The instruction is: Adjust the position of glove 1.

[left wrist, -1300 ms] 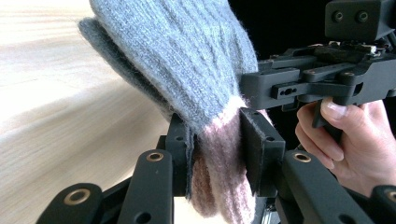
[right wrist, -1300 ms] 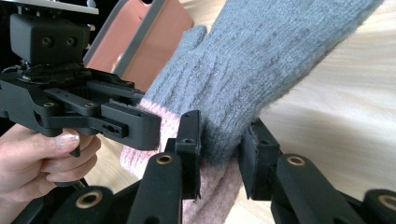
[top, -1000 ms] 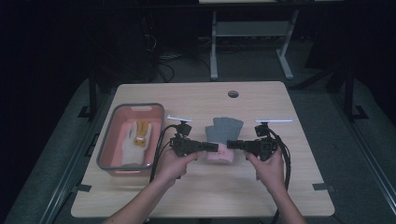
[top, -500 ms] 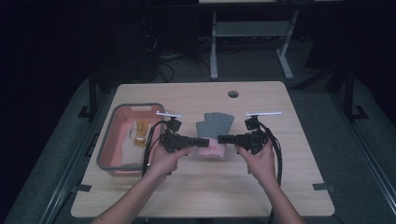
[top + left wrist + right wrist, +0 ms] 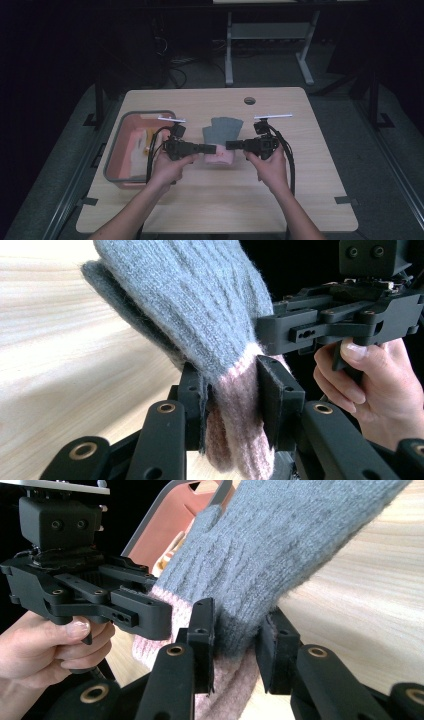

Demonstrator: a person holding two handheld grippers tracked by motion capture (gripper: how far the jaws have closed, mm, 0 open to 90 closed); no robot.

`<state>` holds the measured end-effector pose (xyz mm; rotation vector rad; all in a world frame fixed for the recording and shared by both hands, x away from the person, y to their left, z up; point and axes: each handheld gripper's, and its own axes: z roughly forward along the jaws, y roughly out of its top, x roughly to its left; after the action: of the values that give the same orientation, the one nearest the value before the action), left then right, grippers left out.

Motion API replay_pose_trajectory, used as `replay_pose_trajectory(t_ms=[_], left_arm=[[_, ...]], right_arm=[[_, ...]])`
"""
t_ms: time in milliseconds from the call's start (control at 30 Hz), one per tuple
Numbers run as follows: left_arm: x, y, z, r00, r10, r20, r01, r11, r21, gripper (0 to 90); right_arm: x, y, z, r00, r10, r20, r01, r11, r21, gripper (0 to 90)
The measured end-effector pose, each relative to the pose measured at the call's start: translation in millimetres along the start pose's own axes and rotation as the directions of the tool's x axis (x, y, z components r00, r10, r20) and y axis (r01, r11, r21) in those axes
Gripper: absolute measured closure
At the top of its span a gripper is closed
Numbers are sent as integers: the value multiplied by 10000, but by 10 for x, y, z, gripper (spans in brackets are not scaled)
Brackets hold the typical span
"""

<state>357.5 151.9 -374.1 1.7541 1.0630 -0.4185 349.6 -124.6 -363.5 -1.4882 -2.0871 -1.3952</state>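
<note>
Since the earlier frame both hands have drifted slightly left. The left gripper (image 5: 212, 148) and right gripper (image 5: 230, 145) each stay clamped on the grey-and-pink knit glove (image 5: 222, 140), stretched between them above the wooden table (image 5: 210, 200); the surrounding room is dark.

Grey-and-pink knitted wool glove (image 5: 200, 325): soft, fuzzy, matt yarn; ribbed knit on the grey body, looser pink rib at the cuff, stray fibres standing off the surface. Black two-jaw left gripper (image 5: 232, 405): matt moulded plastic links, faintly grainy, with brass-coloured metal bushings at the pivots; pads look like dull rubbery foam. Black two-jaw right gripper (image 5: 235, 645): same matt plastic, same brass-toned pivots, dark screw heads on the body. Light wooden table top (image 5: 280, 107): pale, smooth, fine straight grain, low sheen. Grey-rimmed pink rectangular plastic tray (image 5: 120, 127): smooth, slightly glossy inside, matt rim.
</note>
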Motion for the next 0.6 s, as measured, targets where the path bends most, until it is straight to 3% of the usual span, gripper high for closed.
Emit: replay_pose_trajectory(t_ms=[600], left_arm=[[66,-20,-217,9997,-77,-211,72,9997,-227,668]], right_arm=[[105,88,193,9996,-122,-273,130,9995,302,707]])
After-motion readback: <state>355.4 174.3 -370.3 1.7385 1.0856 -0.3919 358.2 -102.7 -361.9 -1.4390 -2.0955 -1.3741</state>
